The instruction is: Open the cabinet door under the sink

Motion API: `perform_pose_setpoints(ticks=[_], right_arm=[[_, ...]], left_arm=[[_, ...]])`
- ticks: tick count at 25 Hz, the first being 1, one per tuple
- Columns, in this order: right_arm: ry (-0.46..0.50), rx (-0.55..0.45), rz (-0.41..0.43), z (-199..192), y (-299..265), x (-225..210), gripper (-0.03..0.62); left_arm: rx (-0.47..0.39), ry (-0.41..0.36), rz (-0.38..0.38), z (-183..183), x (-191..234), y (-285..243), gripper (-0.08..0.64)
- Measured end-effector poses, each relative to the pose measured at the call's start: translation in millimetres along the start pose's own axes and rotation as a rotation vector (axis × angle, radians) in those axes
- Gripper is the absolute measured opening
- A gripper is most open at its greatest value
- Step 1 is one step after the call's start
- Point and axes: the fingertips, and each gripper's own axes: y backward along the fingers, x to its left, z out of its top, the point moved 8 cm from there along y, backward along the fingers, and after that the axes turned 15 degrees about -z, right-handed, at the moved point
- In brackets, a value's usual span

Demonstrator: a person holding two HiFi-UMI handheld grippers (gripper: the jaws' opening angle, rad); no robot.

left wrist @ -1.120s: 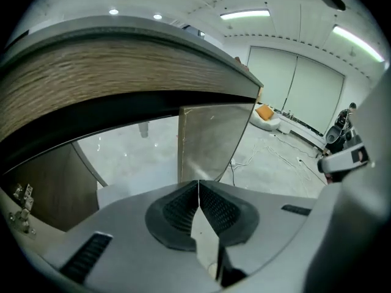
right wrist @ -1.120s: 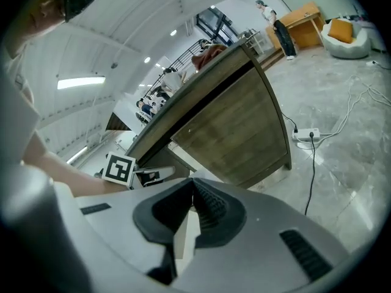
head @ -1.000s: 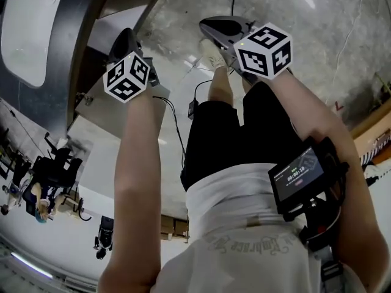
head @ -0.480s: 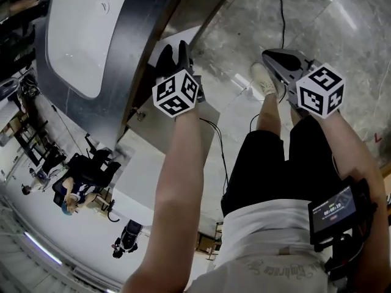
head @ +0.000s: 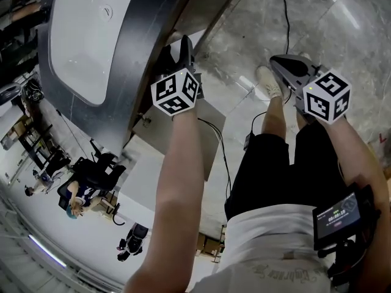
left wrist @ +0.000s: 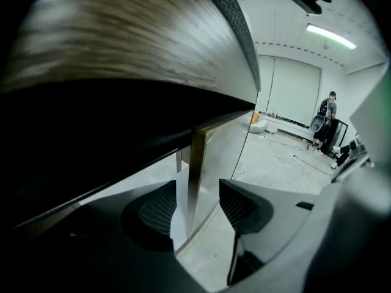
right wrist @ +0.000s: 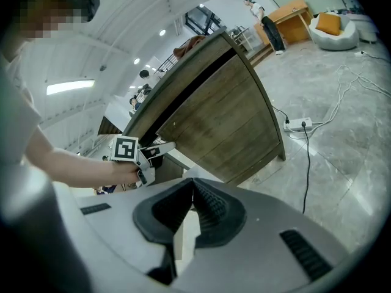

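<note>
Just parted left gripper (left wrist: 198,207) jaws, door (left wrist: 197,157) edge loose between them, door ajar so opening looks done; right gripper (right wrist: 190,211) closed, empty.

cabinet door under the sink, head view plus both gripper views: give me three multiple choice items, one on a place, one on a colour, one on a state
1. Where is the free edge of the brown wooden cabinet door?
A. between the jaws of the left gripper
B. flat on the floor
C. shut flush with the cabinet front

2. What colour is the rounded sink basin?
A. red
B. white
C. green

3. How do the jaws of the right gripper stand?
A. wide apart
B. closed on the door
C. together, with nothing between them

Answers:
1 A: the left gripper view shows the door's edge between its jaws, which have just been opening and stand clear of it.
2 B: the head view shows a white basin set in a dark counter.
3 C: the right gripper view shows its pads meeting, empty.
</note>
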Motion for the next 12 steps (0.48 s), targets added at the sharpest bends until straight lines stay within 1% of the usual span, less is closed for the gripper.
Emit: perform_pose_setpoints(ticks=[3,5,6,12], right_arm=[[0.005,0.005,-0.007,-1.8,1.2,-1.2,0.014],[0.005,0.006,-0.009,-3.5,1.4,-1.2,0.014],[0.003,0.006,-0.01,-4.6,1.9,-1.5,0.014],[-0.006,0.01,-0.022,-9.9,5.2,-5.0,0.014]], left_arm=[[0.008,-0.011,-0.005,3.5,2.5,-9.9,0.221],[0.017,-0.03,-0.005,5.4,2.6,-13.5,0.176],[0.02,-0.041,-0.007,5.8,1.3,-14.7,0.141],[0.029,-0.048,-0.016,3.6,-2.9,-17.2,0.13]])
